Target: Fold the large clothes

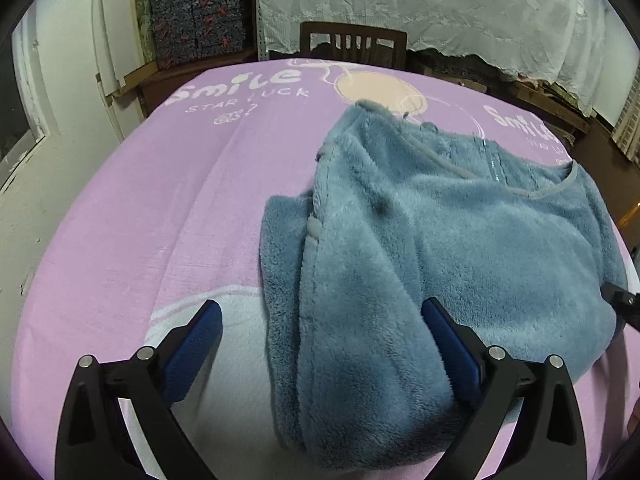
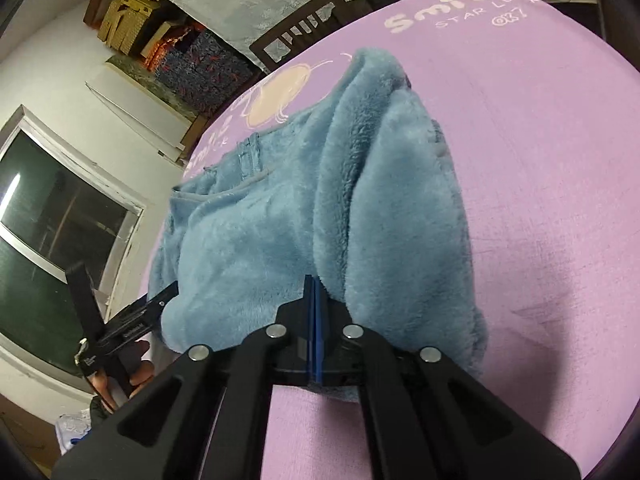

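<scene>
A blue fleece garment [image 1: 440,240] lies partly folded on the purple blanket [image 1: 140,220], with its neckline and zip toward the far side. My left gripper [image 1: 320,308] stands wide open over the garment's near left edge, with a thick fold of fleece between its blue pads [image 1: 200,340] and neither pad pressing on it. In the right wrist view the garment [image 2: 260,232] rises in a raised fold on its right side. My right gripper [image 2: 314,284] is shut, pads together at the near hem beside that fold, with no cloth seen between them. The left gripper [image 2: 132,320] and a hand [image 2: 136,376] show at the left.
The purple blanket [image 2: 540,160] with white lettering covers the whole table. A dark wooden chair [image 1: 352,46] stands at the far edge. Patterned boxes [image 1: 200,24] and a white lace cloth [image 1: 440,0] lie beyond it. A window [image 2: 52,220] is on the left wall.
</scene>
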